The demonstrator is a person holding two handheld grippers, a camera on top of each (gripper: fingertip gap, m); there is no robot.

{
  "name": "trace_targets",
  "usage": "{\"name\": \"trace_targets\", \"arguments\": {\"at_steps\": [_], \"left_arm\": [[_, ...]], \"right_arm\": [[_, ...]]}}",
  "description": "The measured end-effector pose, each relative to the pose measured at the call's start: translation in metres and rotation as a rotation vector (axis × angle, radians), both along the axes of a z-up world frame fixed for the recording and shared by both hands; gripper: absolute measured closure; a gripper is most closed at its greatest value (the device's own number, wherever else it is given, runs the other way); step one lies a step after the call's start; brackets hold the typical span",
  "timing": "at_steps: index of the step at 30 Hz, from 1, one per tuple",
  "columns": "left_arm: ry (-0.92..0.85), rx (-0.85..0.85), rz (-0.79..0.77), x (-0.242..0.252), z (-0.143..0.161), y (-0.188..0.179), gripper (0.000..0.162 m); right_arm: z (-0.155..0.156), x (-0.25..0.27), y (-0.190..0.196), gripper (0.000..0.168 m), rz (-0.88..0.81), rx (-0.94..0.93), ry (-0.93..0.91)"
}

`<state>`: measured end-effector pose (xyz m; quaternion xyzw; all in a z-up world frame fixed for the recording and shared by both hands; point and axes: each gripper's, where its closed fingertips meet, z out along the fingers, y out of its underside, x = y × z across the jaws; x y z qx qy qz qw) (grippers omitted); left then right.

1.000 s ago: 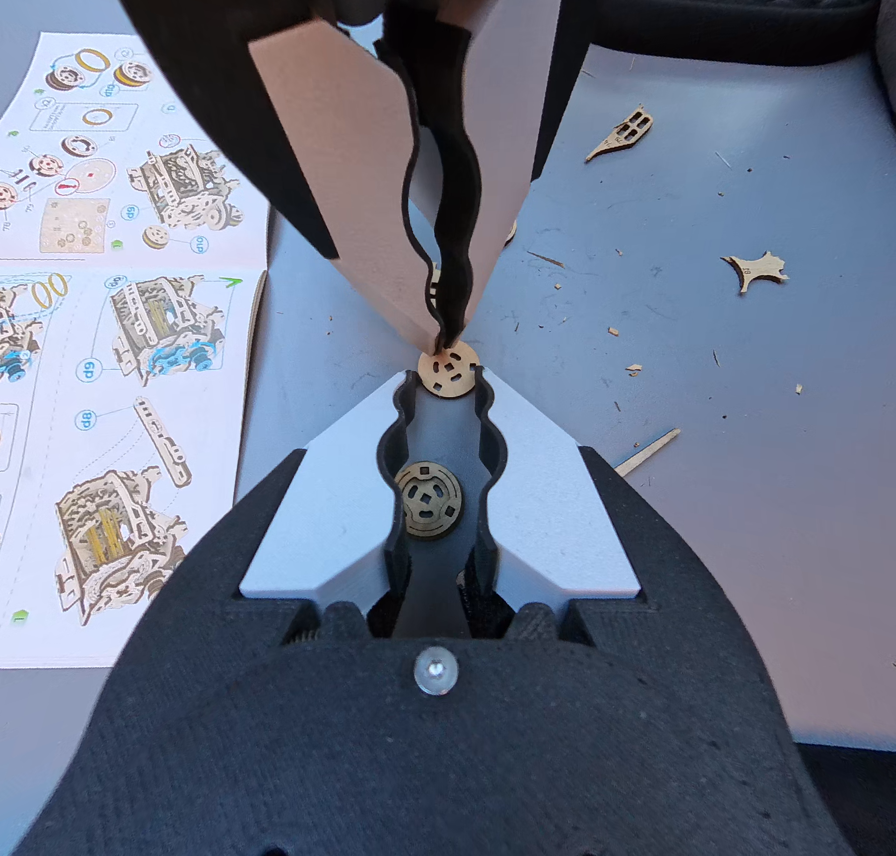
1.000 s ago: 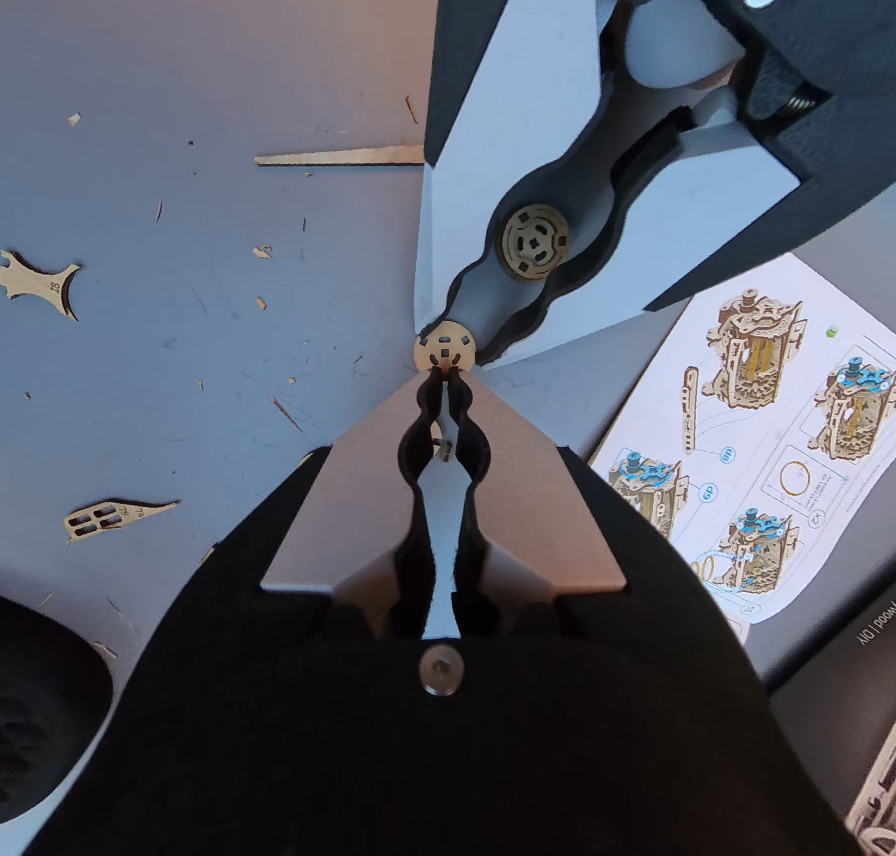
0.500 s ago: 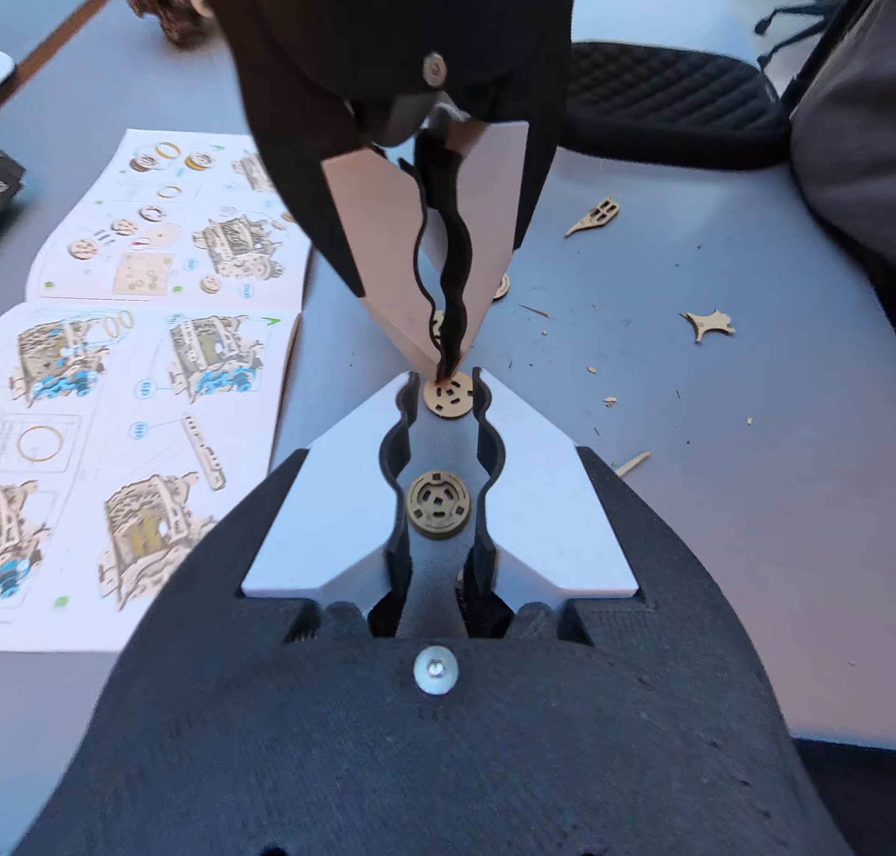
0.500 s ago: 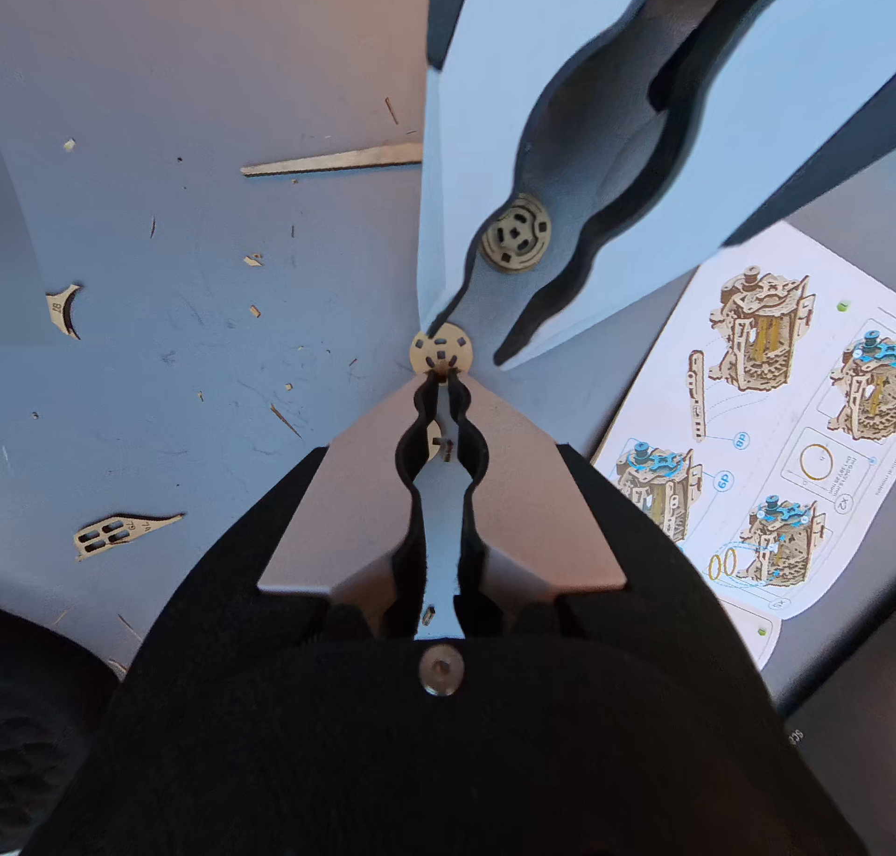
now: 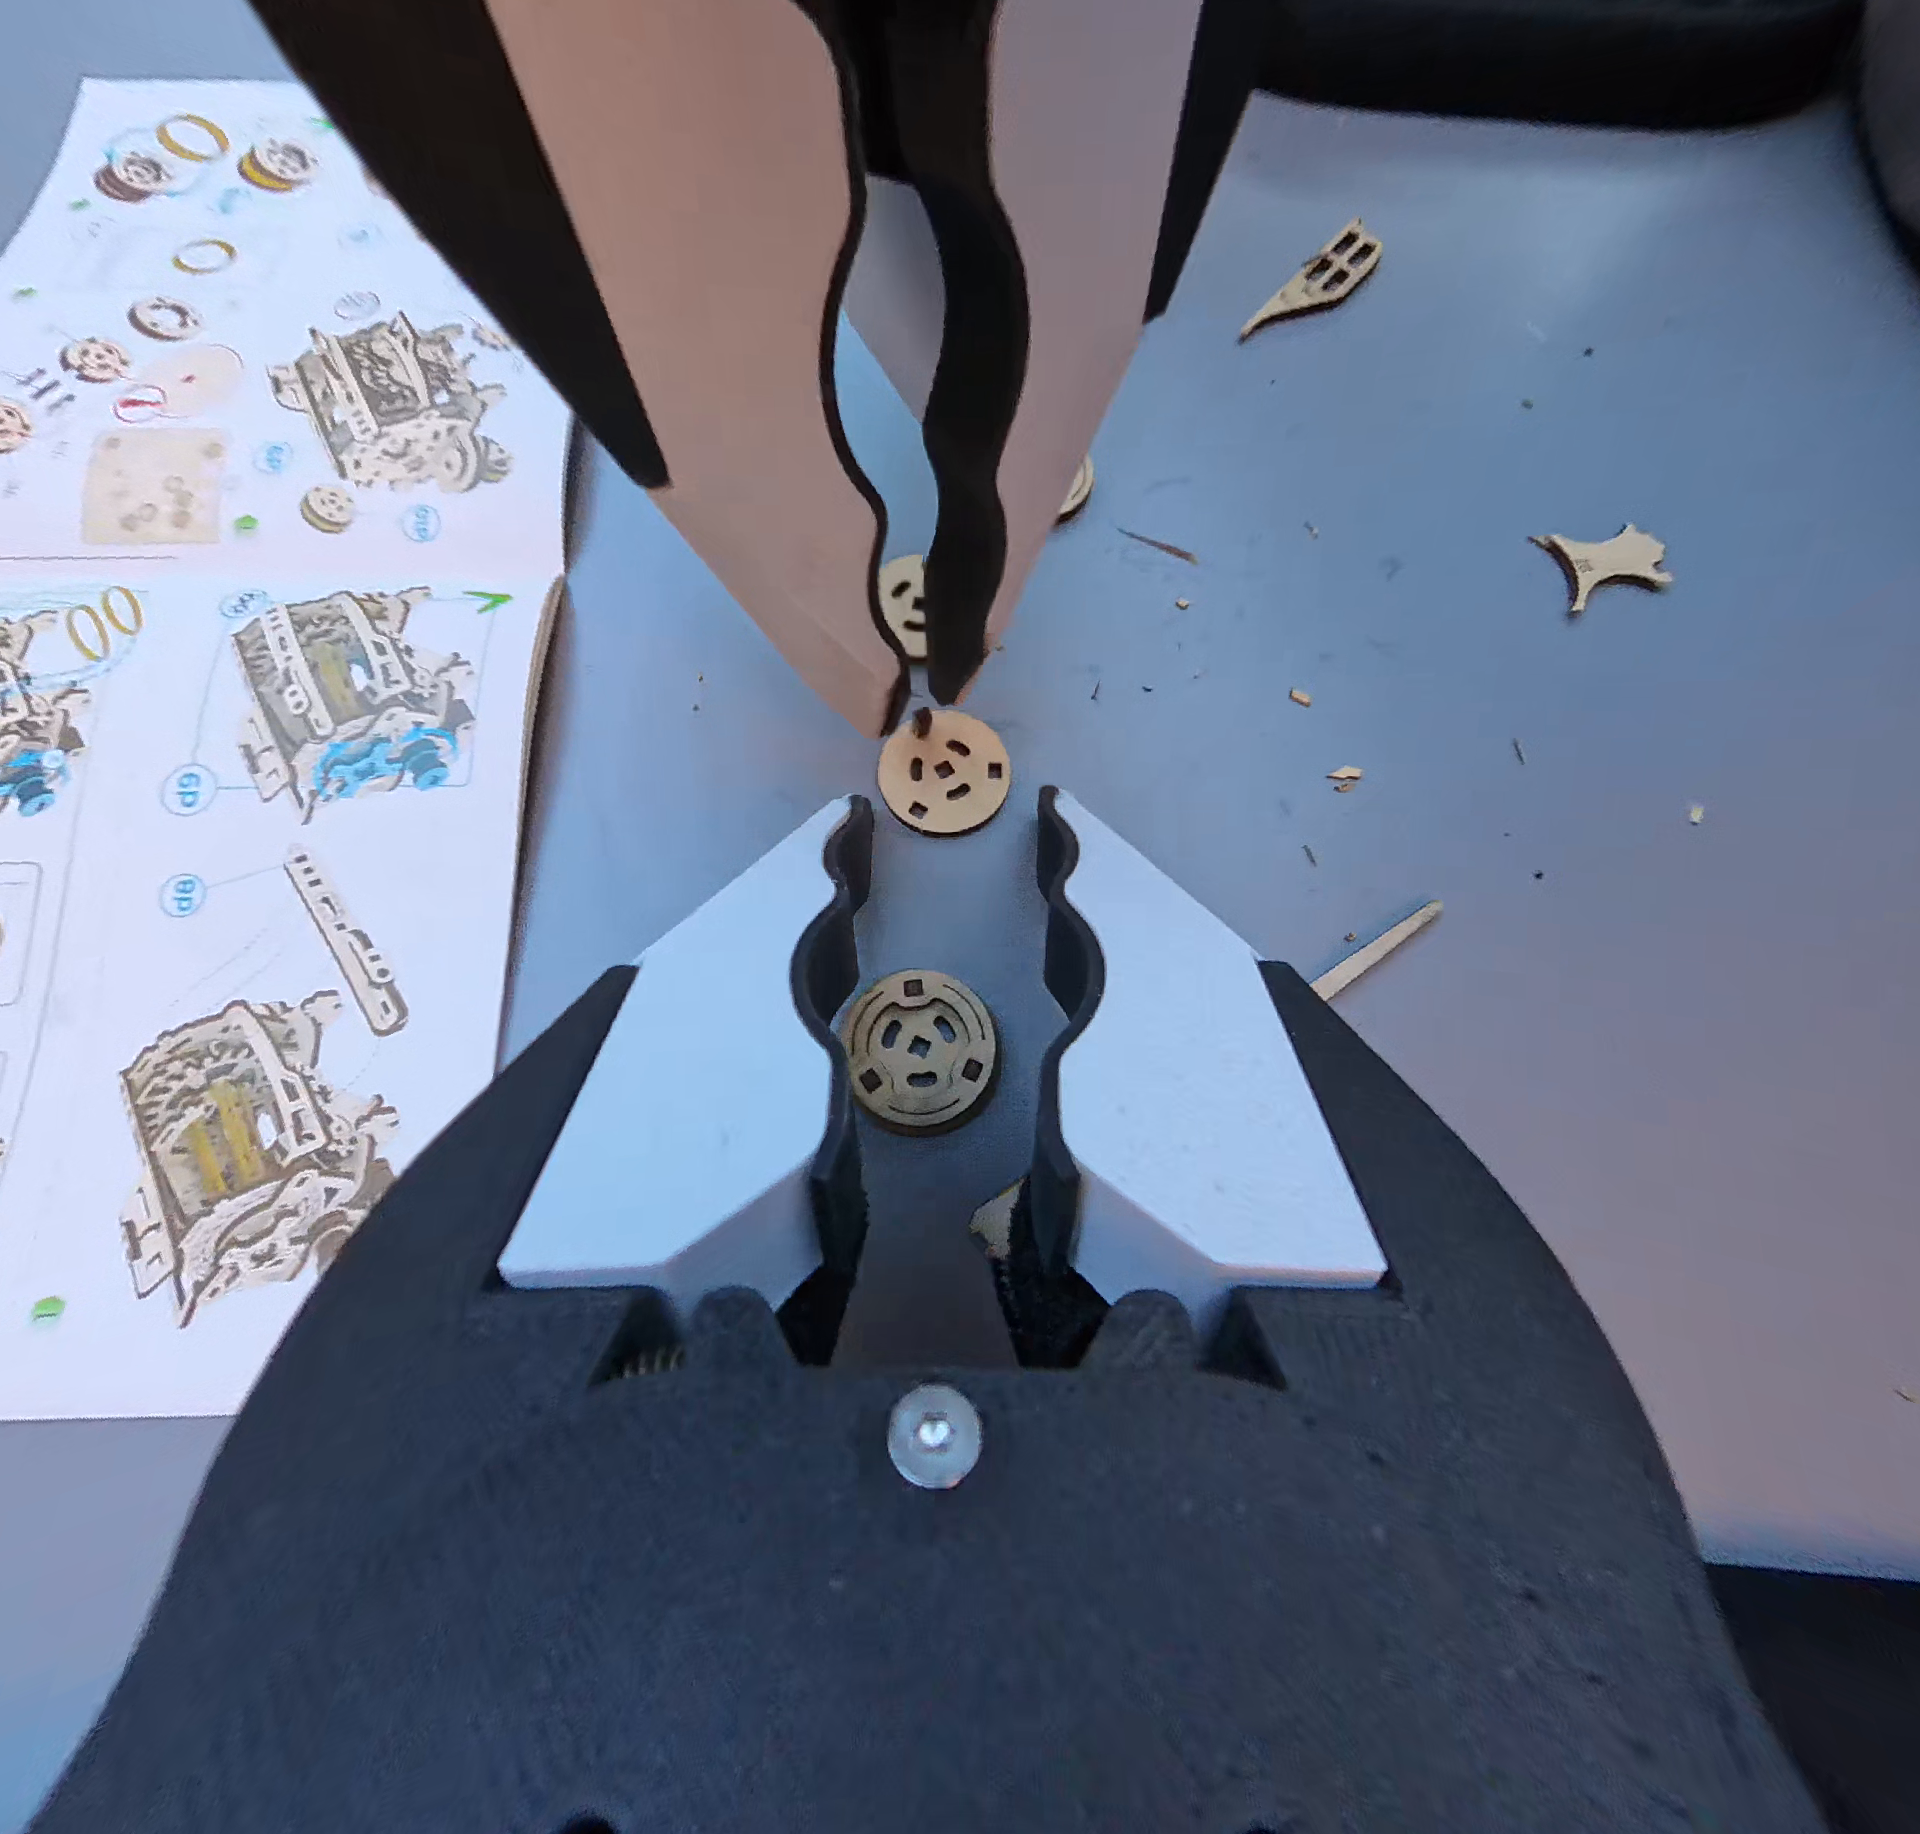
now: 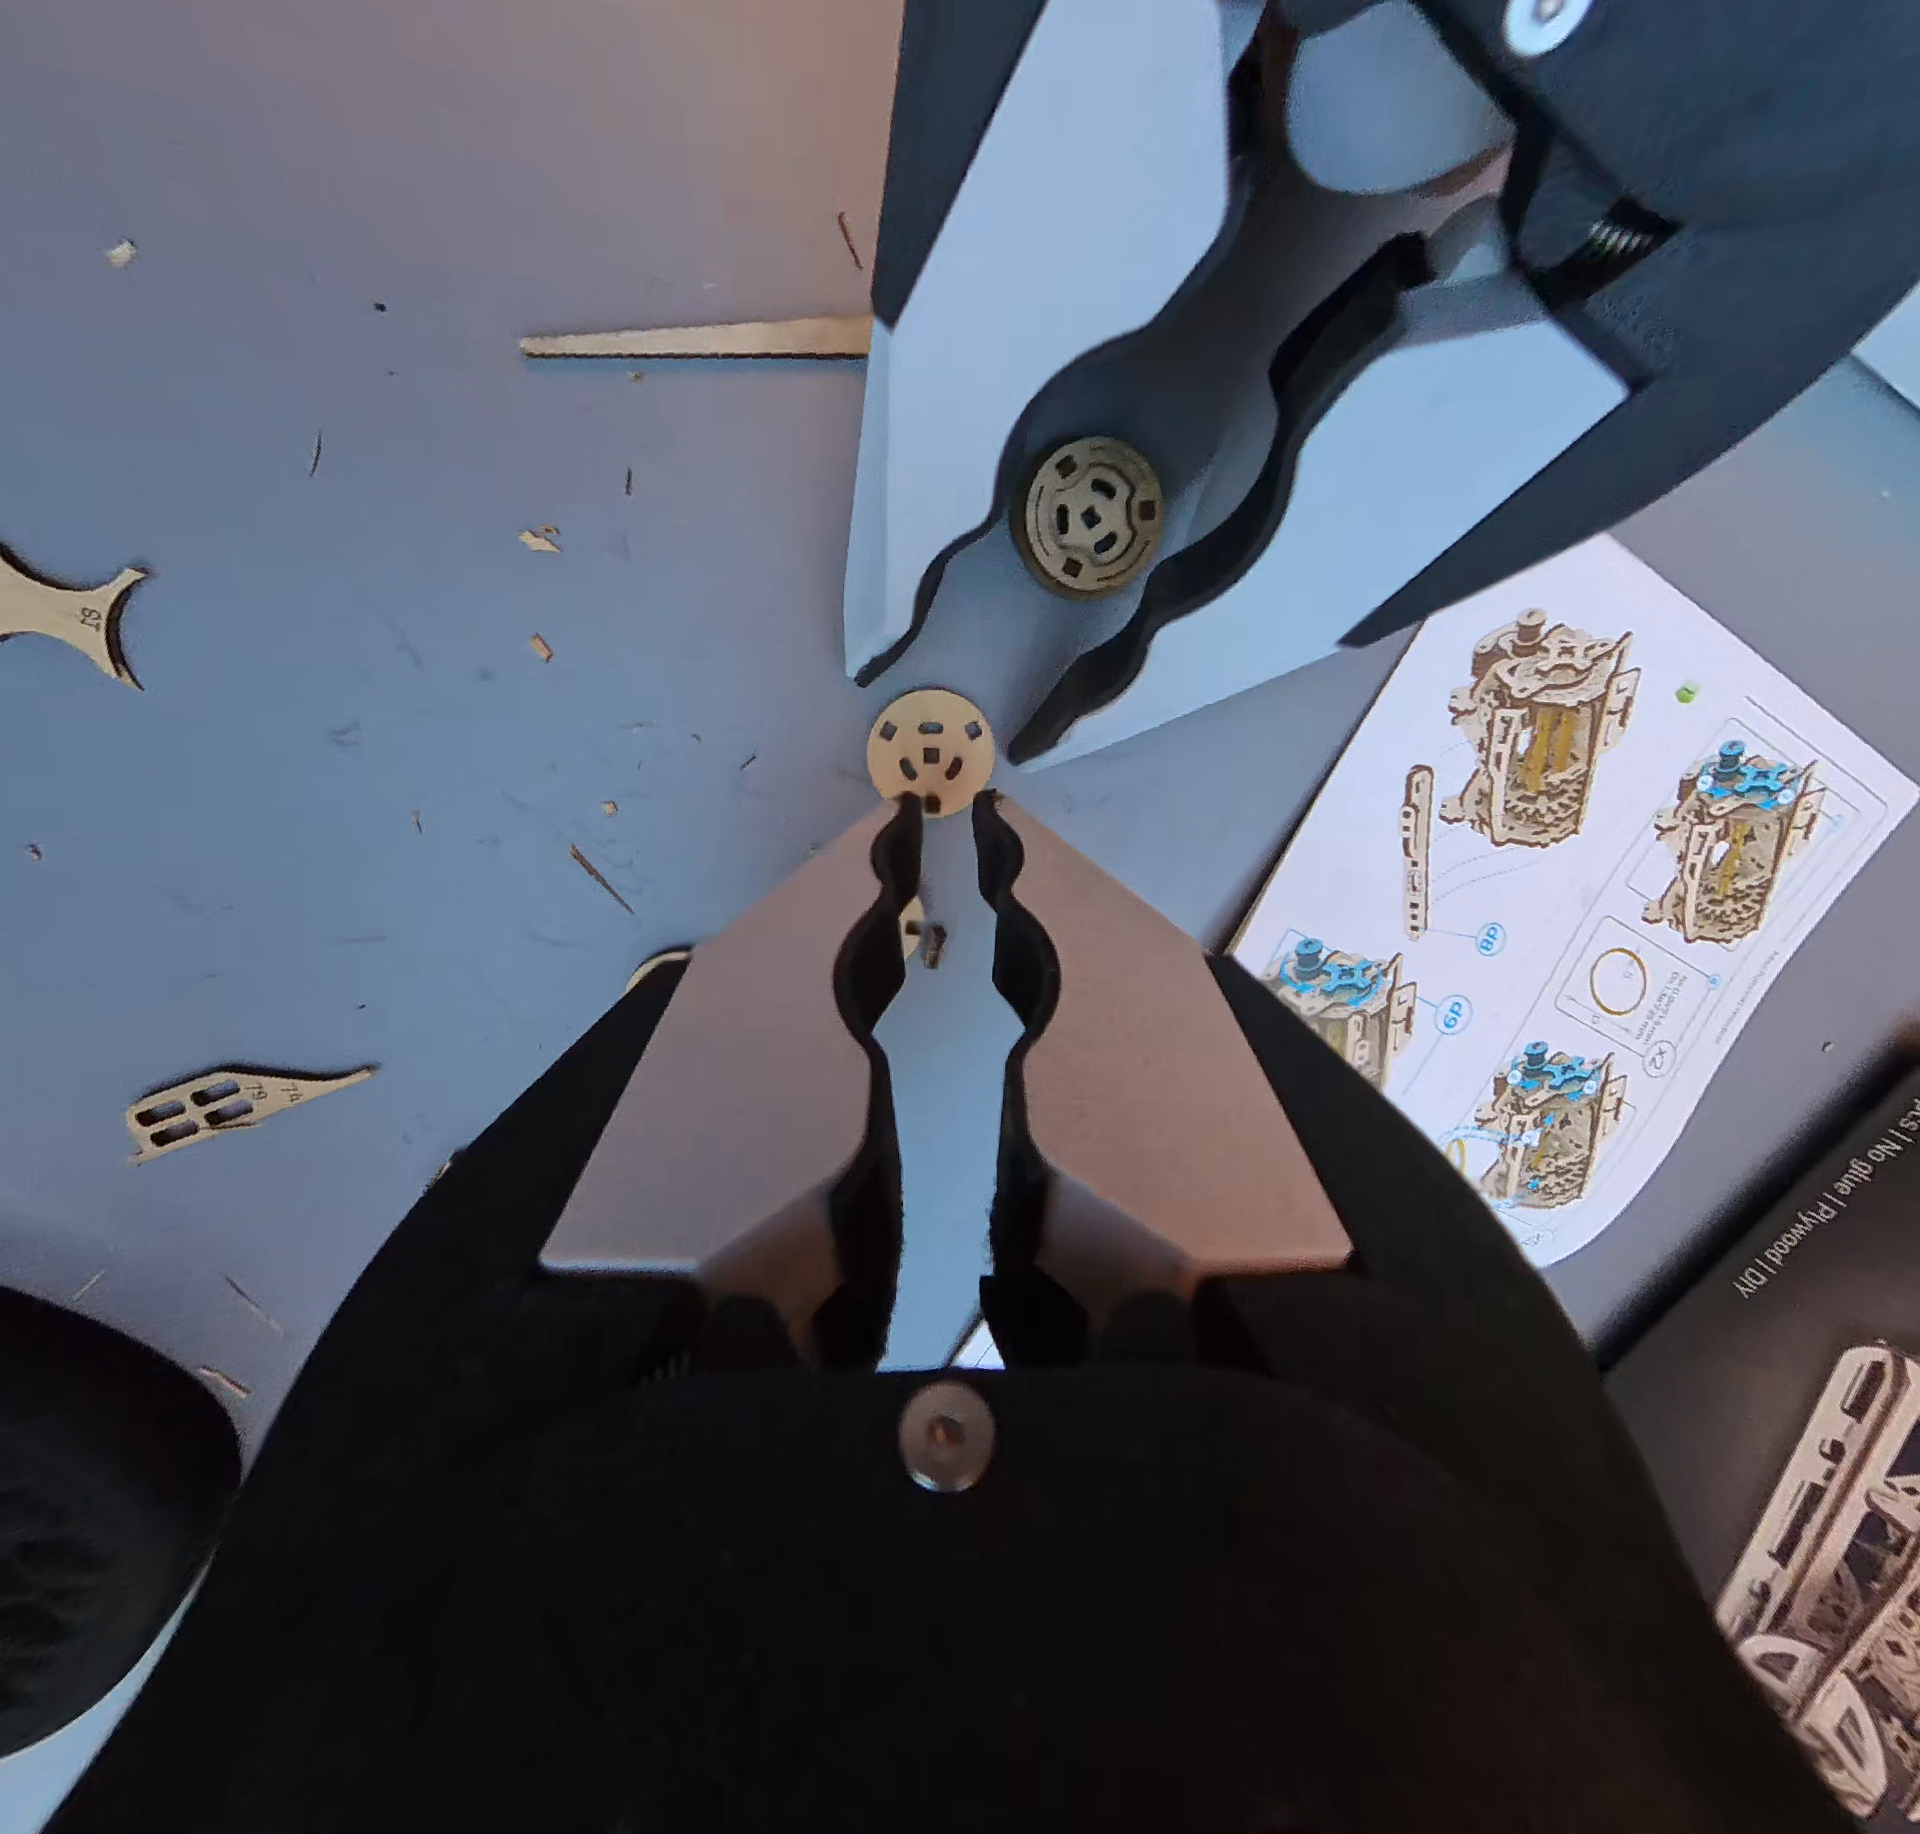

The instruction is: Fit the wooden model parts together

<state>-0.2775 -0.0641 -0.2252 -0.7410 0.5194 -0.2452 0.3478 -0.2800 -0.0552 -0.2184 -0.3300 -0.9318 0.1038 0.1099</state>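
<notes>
Both claws parted around pale disc (image 5: 943,772)

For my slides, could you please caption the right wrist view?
Open right gripper and open left gripper meet tip to tip around a small wooden disc on the grey table.

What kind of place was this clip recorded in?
Probably an office or hobby desk: a grey tabletop strewn with laser-cut wood scraps, an open instruction booklet, and a black office chair behind it.

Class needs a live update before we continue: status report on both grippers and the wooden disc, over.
Left gripper open, empty. Right gripper open, tips at the light wooden disc, peg standing in its edge slot. Darker disc lies between left fingers. Nothing blocking.
</notes>
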Motion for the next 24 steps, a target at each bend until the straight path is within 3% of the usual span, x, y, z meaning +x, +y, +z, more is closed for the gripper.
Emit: {"name": "trace_targets", "arguments": {"at_steps": [24], "left_arm": [[0.002, -0.005, 0.018, 0.0051, -0.0008, 0.0044, 0.139]], "right_arm": [[-0.0068, 0.0049, 0.0003, 0.167, -0.021, -0.061, 0.013]]}}
